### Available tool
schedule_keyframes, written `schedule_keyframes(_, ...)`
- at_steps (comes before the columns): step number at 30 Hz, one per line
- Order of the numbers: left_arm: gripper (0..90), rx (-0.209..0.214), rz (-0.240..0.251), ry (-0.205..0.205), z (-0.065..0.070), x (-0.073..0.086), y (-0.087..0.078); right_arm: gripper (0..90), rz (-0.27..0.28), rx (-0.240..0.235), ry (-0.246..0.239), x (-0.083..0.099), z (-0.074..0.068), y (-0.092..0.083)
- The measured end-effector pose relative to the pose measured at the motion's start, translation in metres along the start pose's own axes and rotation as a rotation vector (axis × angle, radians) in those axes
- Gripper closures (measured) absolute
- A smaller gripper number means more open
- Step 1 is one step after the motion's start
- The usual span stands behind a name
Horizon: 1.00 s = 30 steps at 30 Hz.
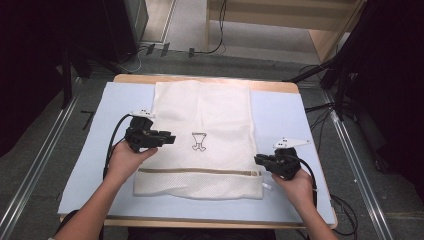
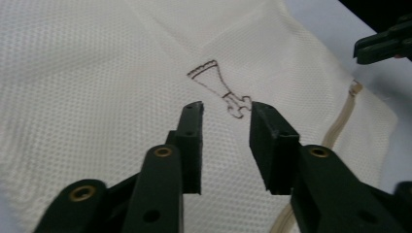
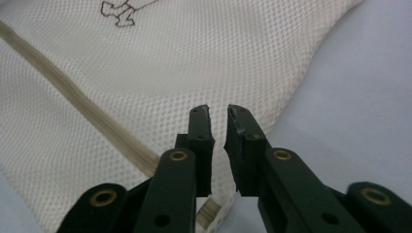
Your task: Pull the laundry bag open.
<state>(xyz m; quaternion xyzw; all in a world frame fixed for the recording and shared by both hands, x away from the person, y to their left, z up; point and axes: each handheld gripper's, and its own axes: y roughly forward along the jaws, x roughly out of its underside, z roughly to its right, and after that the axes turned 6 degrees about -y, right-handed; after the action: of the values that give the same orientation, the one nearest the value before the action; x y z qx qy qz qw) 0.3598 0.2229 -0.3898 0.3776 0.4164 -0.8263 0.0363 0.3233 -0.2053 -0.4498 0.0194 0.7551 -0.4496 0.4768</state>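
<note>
Lying flat on the blue surface [image 1: 280,115], the mesh bag [image 1: 200,145] stretched between the left hand-held gripper [image 1: 167,139] and right hand-held gripper [image 1: 260,160]. From the left gripper view, that gripper's jaws stood apart above the bag's emblem [image 2: 218,87], holding nothing. From the right gripper view, its jaws were nearly together, empty, near the zipper [image 3: 73,111].

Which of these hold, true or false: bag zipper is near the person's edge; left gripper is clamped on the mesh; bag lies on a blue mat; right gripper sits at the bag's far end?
1. The zipper runs across the mesh bag near the person's edge. True.
2. The left gripper is clamped on the mesh. False: its jaws stand apart with nothing between them.
3. The bag lies on a blue mat. True.
4. The right gripper sits at the bag's far end. False: it is beside the zipper's right end.
</note>
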Motion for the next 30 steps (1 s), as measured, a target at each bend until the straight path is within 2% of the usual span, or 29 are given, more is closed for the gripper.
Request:
schedule_keyframes(2,81.6,0.001,0.001,0.013,0.004,0.0,0.001,88.3,-0.01,-0.001,0.001,0.002,-0.001,-0.001)
schedule_keyframes(3,81.6,0.005,0.004,0.027,0.007,-0.001,0.002,90.0,-0.017,-0.006,0.002,0.003,-0.001,-0.001)
schedule_keyframes(5,90.0,0.032,0.01,0.04,0.014,-0.003,0.006,90.0,-0.033,-0.015,0.012,0.008,0.0,0.0)
schedule_keyframes(8,90.0,0.044,0.005,0.049,0.018,-0.005,0.01,90.0,-0.062,-0.04,0.034,0.013,0.002,0.006)
schedule_keyframes(11,90.0,0.046,-0.031,0.078,0.022,-0.006,0.019,90.0,-0.081,-0.045,0.042,0.016,0.002,0.011)
schedule_keyframes(13,90.0,0.052,-0.034,0.077,0.023,-0.007,0.021,90.0,-0.08,-0.045,0.041,0.017,0.002,0.012)
schedule_keyframes(16,90.0,0.066,-0.053,0.088,0.026,-0.008,0.026,90.0,-0.062,-0.073,0.056,0.021,0.002,0.013)
schedule_keyframes(23,90.0,0.082,-0.078,0.105,0.03,-0.01,0.037,90.0,-0.075,-0.091,0.066,0.025,-0.003,0.007)
schedule_keyframes(25,90.0,0.093,-0.081,0.103,0.033,-0.01,0.04,90.0,-0.082,-0.108,0.062,0.026,-0.005,0.007)
schedule_keyframes(26,90.0,0.093,-0.081,0.103,0.033,-0.01,0.04,90.0,-0.082,-0.108,0.062,0.026,-0.005,0.007)
schedule_keyframes(28,90.0,0.102,-0.095,0.12,0.038,-0.011,0.045,90.0,-0.086,-0.105,0.031,0.024,-0.013,0.008)
schedule_keyframes(30,89.8,0.107,-0.098,0.122,0.04,-0.011,0.048,90.0,-0.078,-0.107,0.027,0.023,-0.015,0.009)
